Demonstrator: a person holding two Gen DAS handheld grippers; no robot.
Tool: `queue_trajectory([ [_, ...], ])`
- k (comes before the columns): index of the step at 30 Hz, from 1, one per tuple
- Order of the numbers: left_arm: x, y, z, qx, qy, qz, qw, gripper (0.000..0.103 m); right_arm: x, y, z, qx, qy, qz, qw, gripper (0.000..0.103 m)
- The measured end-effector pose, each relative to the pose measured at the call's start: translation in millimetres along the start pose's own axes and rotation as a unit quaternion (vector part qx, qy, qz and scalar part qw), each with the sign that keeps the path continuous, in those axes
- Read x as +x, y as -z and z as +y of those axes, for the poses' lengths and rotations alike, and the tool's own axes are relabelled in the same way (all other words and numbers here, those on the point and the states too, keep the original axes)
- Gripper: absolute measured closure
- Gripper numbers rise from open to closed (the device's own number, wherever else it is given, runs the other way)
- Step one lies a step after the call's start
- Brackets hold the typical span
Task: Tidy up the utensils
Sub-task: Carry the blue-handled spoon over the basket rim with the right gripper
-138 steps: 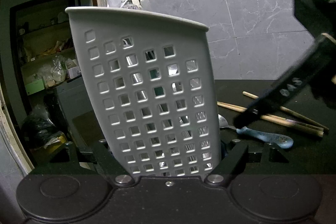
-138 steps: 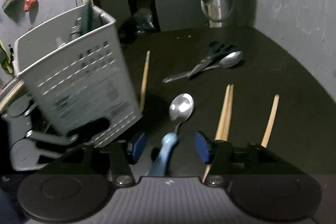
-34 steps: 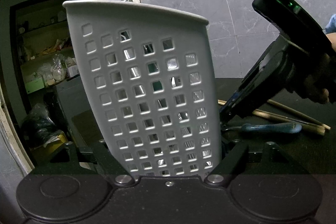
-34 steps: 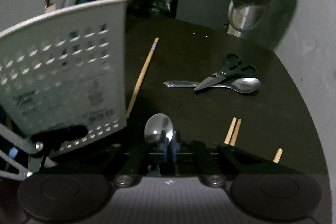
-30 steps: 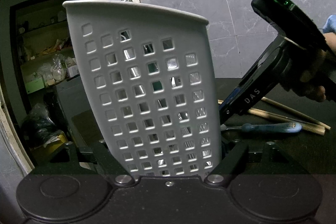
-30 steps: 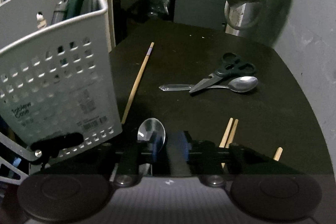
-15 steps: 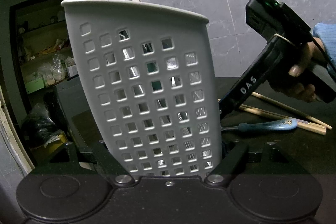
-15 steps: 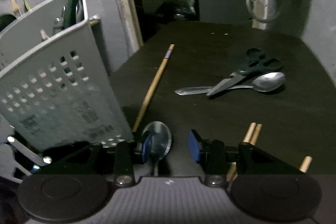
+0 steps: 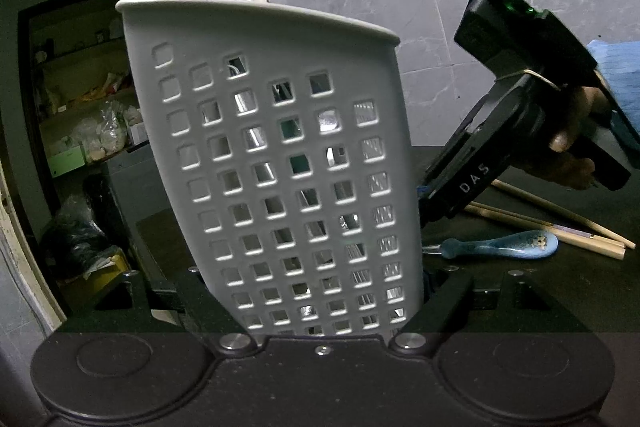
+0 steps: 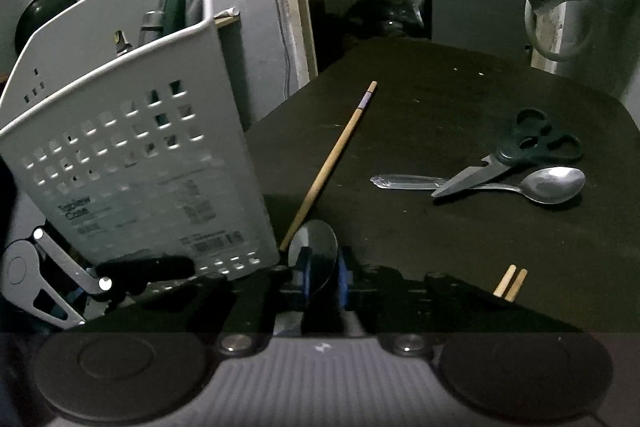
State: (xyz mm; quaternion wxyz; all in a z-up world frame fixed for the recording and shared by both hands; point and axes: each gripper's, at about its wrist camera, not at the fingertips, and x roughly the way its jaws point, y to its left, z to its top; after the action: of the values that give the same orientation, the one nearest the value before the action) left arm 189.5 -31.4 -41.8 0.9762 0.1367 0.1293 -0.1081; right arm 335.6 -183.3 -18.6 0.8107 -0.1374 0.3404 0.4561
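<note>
Left wrist view: the left gripper [image 9: 320, 307] clamps the base of a tilted grey perforated plastic utensil basket [image 9: 280, 167], one finger on each side wall, pads pressed in. Metal utensils show through the square holes; types can't be told. To the right, a person's hand [image 9: 576, 151] with a blue sleeve [image 9: 616, 83] holds the right gripper [image 9: 424, 227], angled down w/ tips hidden behind the basket edge. White lettering "DAS" is readable on its finger arm. A blue-handled spoon [image 9: 500, 247] lies on the black table [image 9: 560, 299]; only the handle shows here. Wooden chopsticks [image 9: 560, 227] lie just behind it.

Right wrist view: the right gripper [image 10: 322, 279] jaws have just been closing and now sit nearly together, blue pads gripping the spoon neck, silver bowl [image 10: 316, 251] standing just ahead of the tips. Basket label text is blurred; approx. "Cook" legible, rest not. Shown only here: a single wooden chopstick [image 10: 332, 163] w/ purple band beside the basket, black-handled scissors [image 10: 516, 155] lying across a plain silver spoon [image 10: 552, 185], and two chopstick ends [image 10: 510, 281] at right.
</note>
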Motion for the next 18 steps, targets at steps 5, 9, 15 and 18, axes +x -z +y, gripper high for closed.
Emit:
queue_trajectory([
  [5,0.0,-0.2,0.0,0.000,0.000,0.000,1.0000,0.022,-6.1,5.1,37.4,-0.056,0.091,-0.002,0.994,0.096],
  [9,-0.2,-0.2,0.2,-0.001,0.000,0.000,1.0000,0.022,-1.3,20.4,92.2,-0.172,0.214,0.012,0.961,0.096],
  [15,-0.1,0.6,-0.2,0.000,0.001,0.001,1.0000,0.022,4.5,34.4,130.6,-0.229,0.254,0.013,0.940,0.096],
  [18,0.0,1.1,-0.1,-0.001,0.001,0.001,1.0000,0.022,6.5,37.4,137.7,-0.240,0.263,0.017,0.934,0.095],
])
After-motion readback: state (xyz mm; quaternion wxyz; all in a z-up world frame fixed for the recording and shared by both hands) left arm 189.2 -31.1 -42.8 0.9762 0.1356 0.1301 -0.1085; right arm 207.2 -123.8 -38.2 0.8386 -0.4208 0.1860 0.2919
